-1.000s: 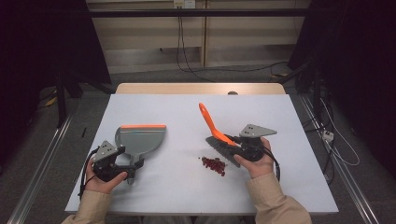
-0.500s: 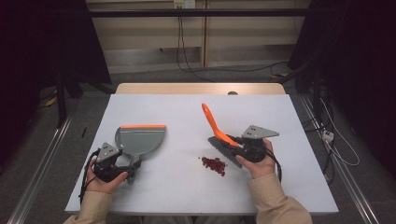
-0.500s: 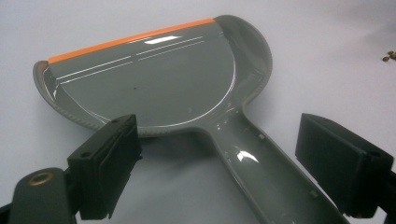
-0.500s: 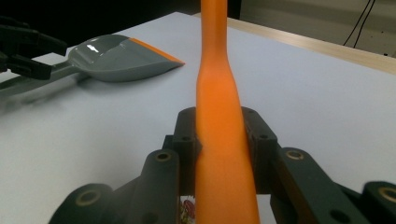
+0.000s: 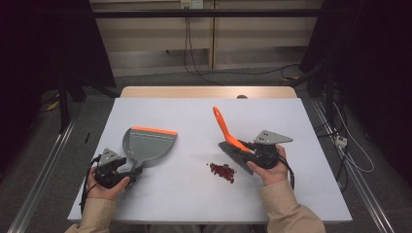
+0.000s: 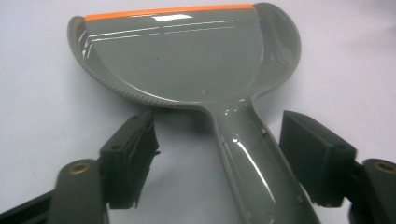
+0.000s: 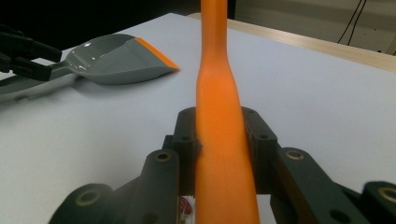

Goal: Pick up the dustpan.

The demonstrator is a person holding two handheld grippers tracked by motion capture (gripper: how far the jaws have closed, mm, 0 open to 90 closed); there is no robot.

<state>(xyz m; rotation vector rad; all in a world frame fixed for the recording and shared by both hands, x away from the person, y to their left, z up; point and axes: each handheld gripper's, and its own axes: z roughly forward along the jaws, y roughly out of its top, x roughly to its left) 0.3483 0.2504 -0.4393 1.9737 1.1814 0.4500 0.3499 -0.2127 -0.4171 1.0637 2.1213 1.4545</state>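
Since the earlier frames, left gripper (image 5: 127, 173) jaws have just been closing in around the dustpan handle (image 6: 254, 158); gaps remain on both sides, pads not yet pressing, so the claw stands half-narrowed and holds nothing. Brush tilt changed a little, its handle leaning slightly more upright. Dustpan (image 5: 147, 144): glossy grey plastic, rounded scoop, straight orange lip on the far edge, lying flat on the pale matte table (image 5: 194, 204), left of centre. Small heap of dark red bits (image 5: 222, 172) lies on the table between the dustpan and the brush, just beside the bristles. Brush (image 5: 232, 143): smooth orange handle, waisted, tapering upward, dark bristle head at the table. Right gripper (image 7: 223, 140) clamps that handle, both black jaws hard against its sides.
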